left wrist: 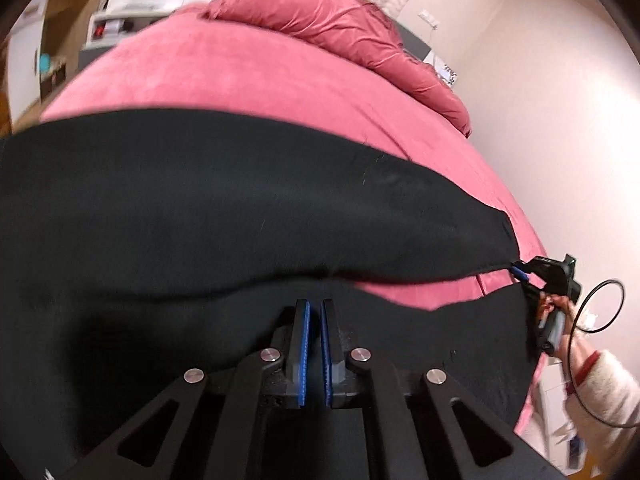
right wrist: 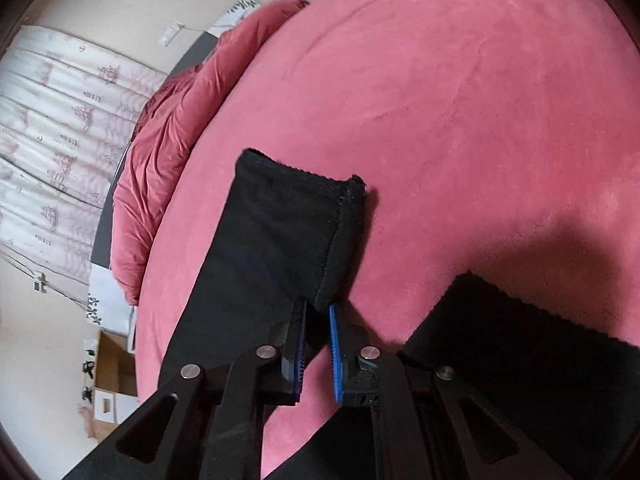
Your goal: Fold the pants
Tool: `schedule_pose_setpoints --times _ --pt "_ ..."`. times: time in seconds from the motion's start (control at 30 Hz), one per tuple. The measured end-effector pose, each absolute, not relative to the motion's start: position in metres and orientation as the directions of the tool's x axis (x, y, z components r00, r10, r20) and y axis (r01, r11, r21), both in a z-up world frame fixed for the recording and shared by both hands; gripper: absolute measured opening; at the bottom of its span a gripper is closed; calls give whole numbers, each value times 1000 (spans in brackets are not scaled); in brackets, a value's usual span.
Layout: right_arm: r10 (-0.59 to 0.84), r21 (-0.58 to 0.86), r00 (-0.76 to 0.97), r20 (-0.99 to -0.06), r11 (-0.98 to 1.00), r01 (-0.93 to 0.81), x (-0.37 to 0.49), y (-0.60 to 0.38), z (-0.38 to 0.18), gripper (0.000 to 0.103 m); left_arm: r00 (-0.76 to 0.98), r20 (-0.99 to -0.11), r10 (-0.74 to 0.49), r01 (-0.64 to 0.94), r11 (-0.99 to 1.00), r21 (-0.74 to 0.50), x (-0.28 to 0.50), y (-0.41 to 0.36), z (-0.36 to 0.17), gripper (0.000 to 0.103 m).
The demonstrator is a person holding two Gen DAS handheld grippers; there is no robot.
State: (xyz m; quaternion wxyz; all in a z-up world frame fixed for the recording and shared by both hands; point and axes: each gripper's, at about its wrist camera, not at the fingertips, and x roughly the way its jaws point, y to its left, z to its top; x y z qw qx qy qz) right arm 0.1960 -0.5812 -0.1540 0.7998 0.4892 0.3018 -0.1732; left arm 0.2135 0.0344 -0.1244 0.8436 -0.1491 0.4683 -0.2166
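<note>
Black soft pants (left wrist: 240, 208) lie across the pink fleece bedspread (left wrist: 240, 76); left gripper (left wrist: 316, 308) pinches their near edge, right gripper (right wrist: 318, 308) pinches a leg cuff (right wrist: 296, 220) at 12 o'clock.

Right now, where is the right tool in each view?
Left wrist view: right tool at the right edge, pinching the black pants.
Right wrist view: bottom centre, clamped on a pant leg's hem corner.
Shared landmark: rumpled pink duvet along the bed's far edge.
</note>
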Motion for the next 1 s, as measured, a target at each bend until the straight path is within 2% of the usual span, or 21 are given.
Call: schedule_pose_setpoints --times 0.03,0.07,0.1,0.17,0.23,0.4,0.6,0.67,0.77,0.9,1.0 --pt "3 652 744 -668 483 584 198 -579 -150 13 460 -734 -499 211 865 -456 218 33 -125 16" --pt "-15 618 726 -688 513 596 200 -575 -144 18 458 -735 -500 200 863 -463 214 36 -128 24" --pt "-34 586 709 -704 536 608 202 -571 -139 21 461 -728 -507 197 858 -474 211 38 -129 27" --pt "-60 545 694 -717 571 613 199 -563 -127 36 470 -715 -517 188 851 -491 204 42 -130 30" --pt "-82 519 697 -712 607 602 190 -552 -115 40 475 -713 -516 176 850 -497 197 48 -134 31" --pt "-138 386 696 -705 748 540 176 -496 -96 40 479 -711 -514 166 849 -502 190 46 -133 33" --pt "-73 184 733 -676 947 264 184 -390 -90 40 514 -699 -497 154 855 -495 186 63 -117 35" --pt "-42 169 742 -669 963 207 189 -369 -90 40 534 -695 -482 134 860 -493 190 76 -110 38" --pt "2 190 737 -676 967 171 204 -350 -94 41 556 -700 -449 98 871 -481 198 93 -102 49" --pt "-29 157 688 -726 966 206 223 -345 -118 42 572 -711 -410 20 873 -488 218 127 -95 50" --pt "-47 141 714 -698 969 202 222 -345 -122 42 567 -731 -379 -45 872 -487 232 151 -97 51"
